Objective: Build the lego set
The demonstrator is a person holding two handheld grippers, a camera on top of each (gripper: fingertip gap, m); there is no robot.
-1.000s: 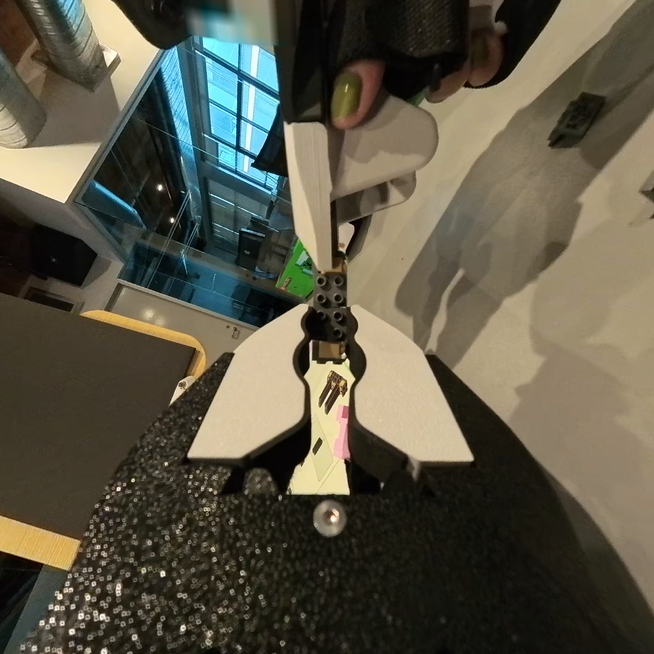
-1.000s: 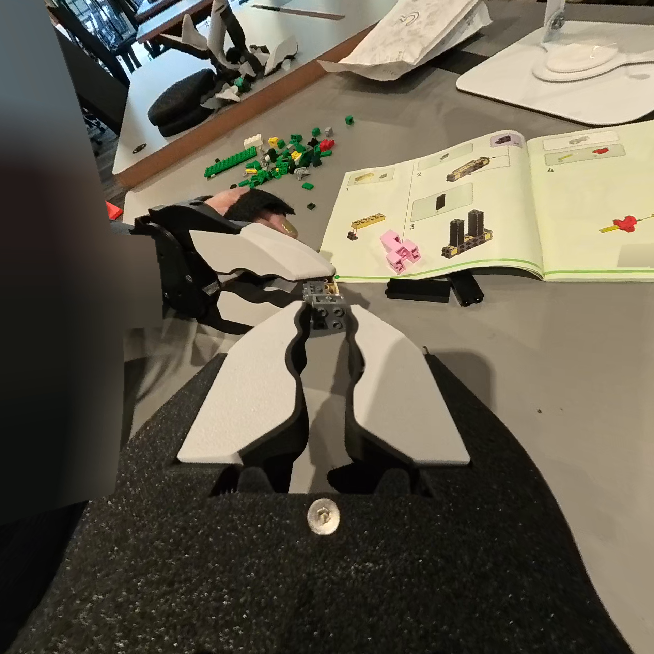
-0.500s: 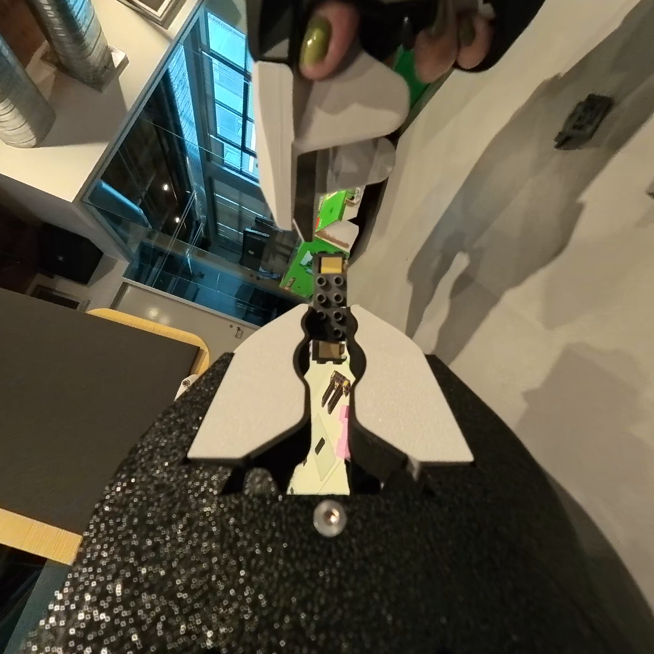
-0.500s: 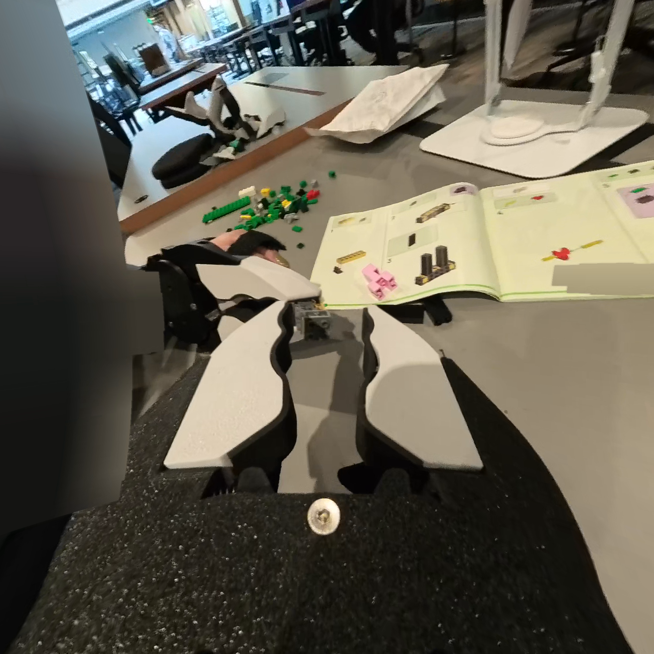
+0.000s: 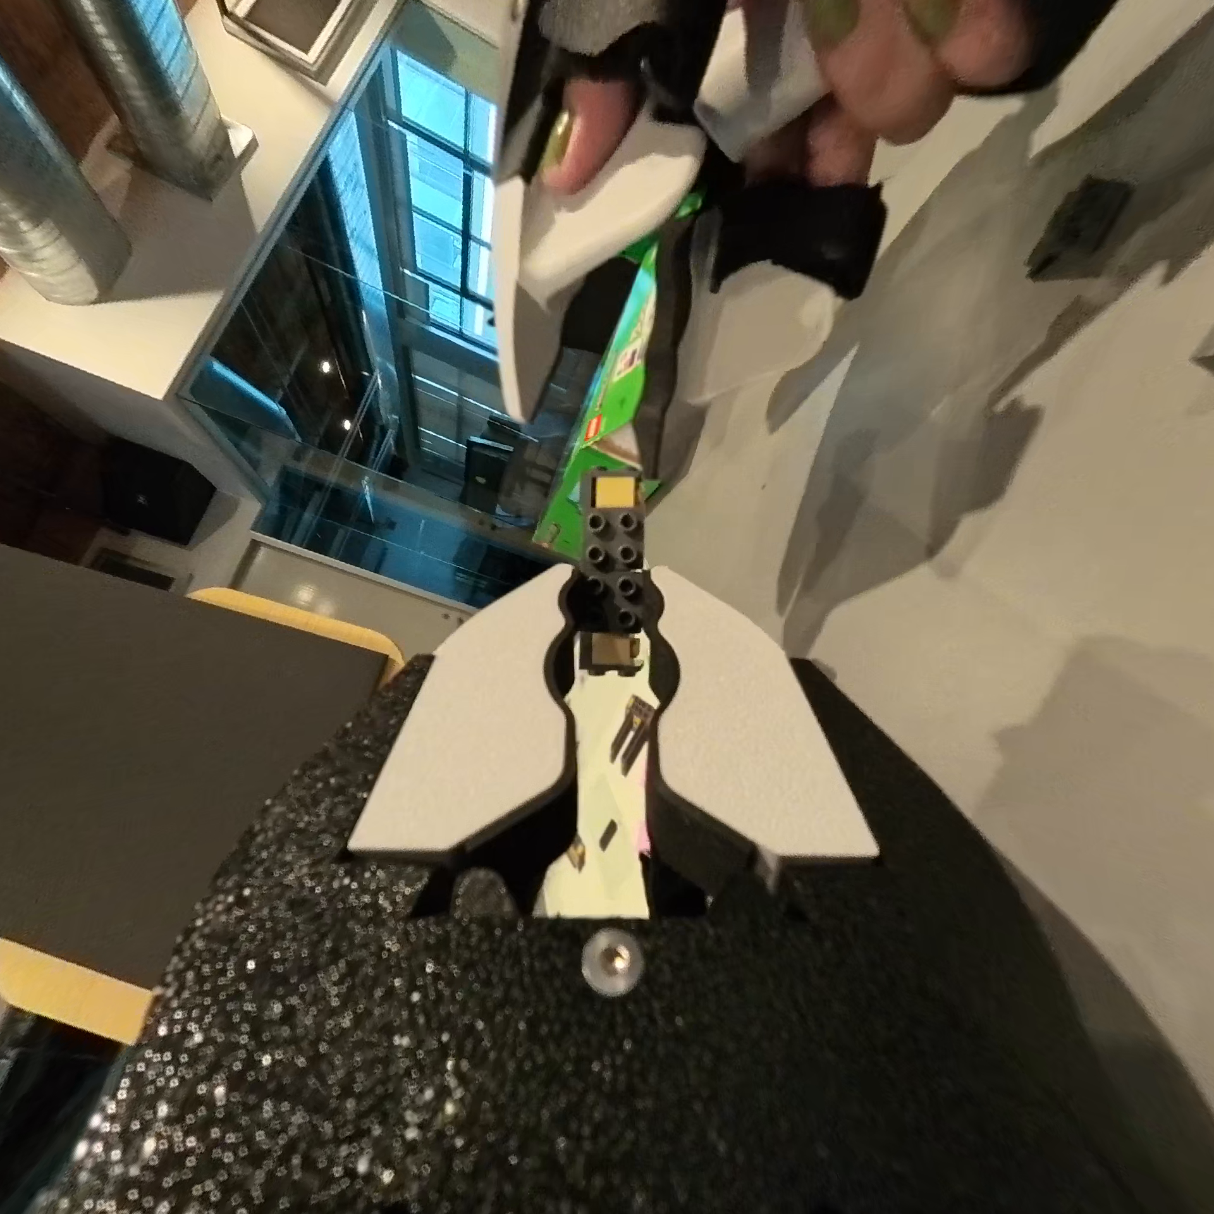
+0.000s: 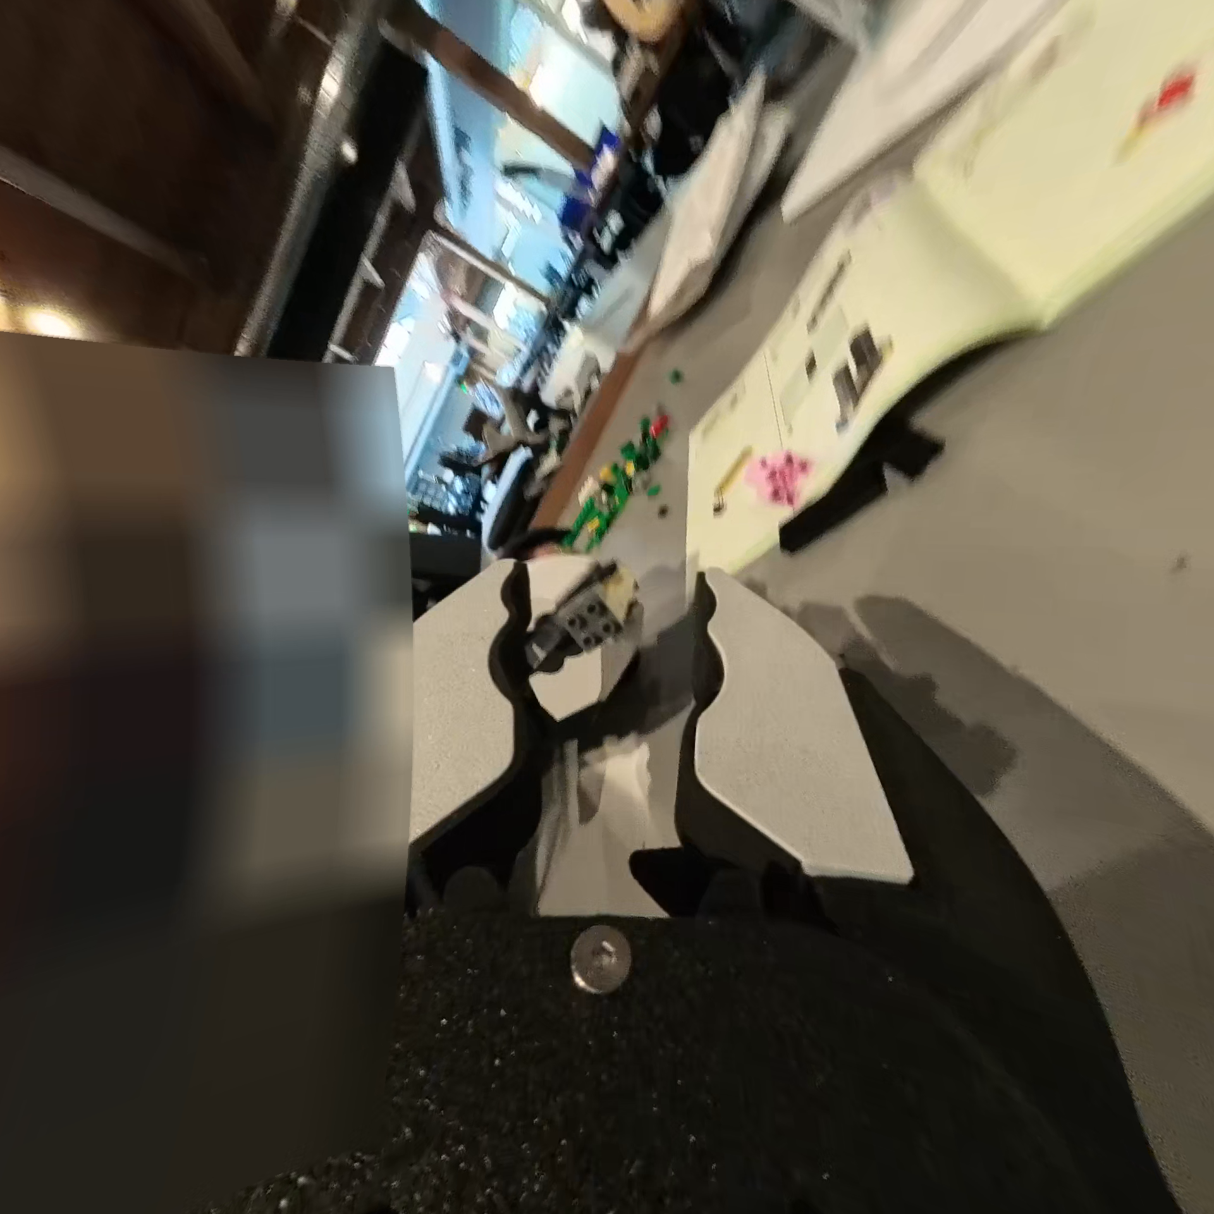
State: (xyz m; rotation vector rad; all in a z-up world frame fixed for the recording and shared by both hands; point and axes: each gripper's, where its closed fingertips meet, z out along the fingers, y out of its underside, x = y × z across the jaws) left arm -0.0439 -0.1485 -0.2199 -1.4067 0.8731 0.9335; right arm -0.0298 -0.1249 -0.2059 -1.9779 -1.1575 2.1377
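Note:
My left gripper [image 5: 611, 581] is shut on a small dark grey and tan lego assembly [image 5: 614, 558] and holds it up, studs facing the camera. The right gripper [image 5: 591, 197], held by a hand, shows above it, apart from the assembly. In the right wrist view my right gripper [image 6: 607, 581] is open and empty. The same assembly [image 6: 591, 621] shows between its fingers, gripped by the left gripper [image 6: 571, 657] beyond. The open instruction booklet [image 6: 887, 341] lies on the grey table [image 6: 985, 624], with a pink lego piece [image 6: 782, 476] on it.
A pile of loose green, yellow and red bricks [image 6: 624, 479] lies on the table far left of the booklet. Black bricks [image 6: 854, 493] lie at the booklet's near edge. A green lego box [image 5: 611, 407] shows behind the assembly. The right wrist view is tilted and blurred. From the left gripper's tips to the pink lego piece [image 6: 782, 476] is close to 10 centimeters.
My right gripper let go of the assembly, opened and pulled back and up, tilting its view. My left gripper stays shut on the assembly, barely moved.

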